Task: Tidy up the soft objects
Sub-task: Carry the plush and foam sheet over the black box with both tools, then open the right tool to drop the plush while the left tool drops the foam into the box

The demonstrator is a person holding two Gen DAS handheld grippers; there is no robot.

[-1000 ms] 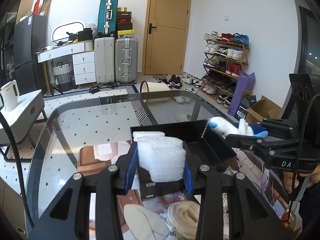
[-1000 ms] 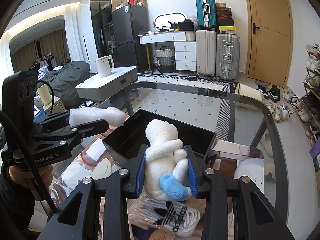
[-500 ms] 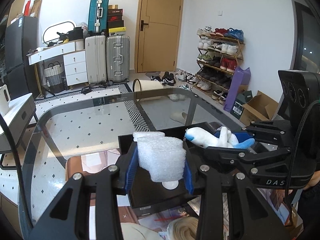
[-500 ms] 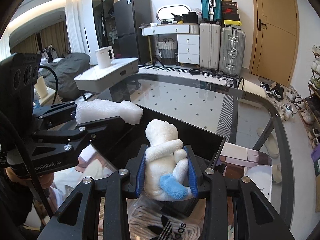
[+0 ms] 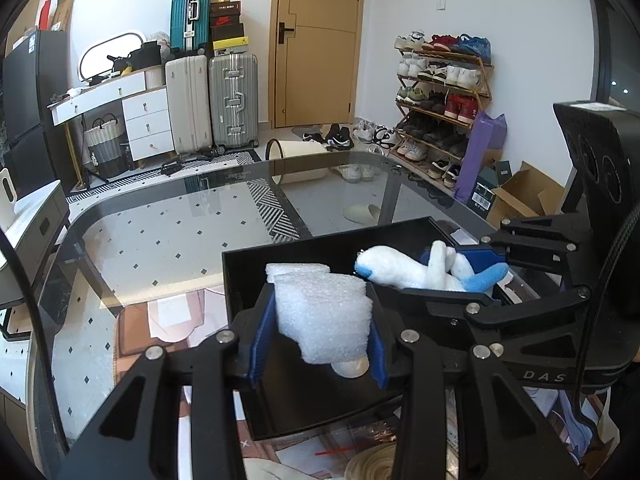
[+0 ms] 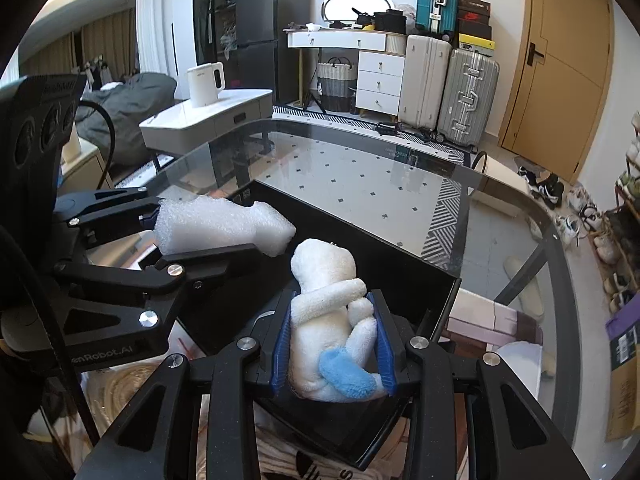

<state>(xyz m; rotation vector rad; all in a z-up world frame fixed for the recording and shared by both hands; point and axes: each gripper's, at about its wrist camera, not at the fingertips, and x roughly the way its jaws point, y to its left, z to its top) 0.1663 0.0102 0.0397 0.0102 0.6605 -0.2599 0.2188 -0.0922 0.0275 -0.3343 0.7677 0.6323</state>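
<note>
My left gripper (image 5: 318, 334) is shut on a white foam block (image 5: 322, 314) and holds it over the black tray (image 5: 288, 252). The foam also shows in the right wrist view (image 6: 220, 228). My right gripper (image 6: 334, 354) is shut on a white plush toy with a blue foot (image 6: 328, 320), held over the same tray (image 6: 360, 236). In the left wrist view the plush toy (image 5: 404, 270) lies sideways in the right gripper (image 5: 460, 272) above the tray's right half. A small pale round thing (image 5: 352, 368) lies in the tray under the foam.
The tray sits on a glass table (image 5: 168, 232) with a rounded far edge (image 6: 500, 188). A coiled rope (image 5: 372, 468) and a printed bag (image 6: 304, 464) lie at the near edge. Suitcases (image 5: 208, 104), a shoe rack (image 5: 440, 96) and a side table (image 6: 208, 120) stand beyond.
Both grippers have moved forward over the black tray, each still holding its object. The right gripper with the plush toy has come closer to the left one.
</note>
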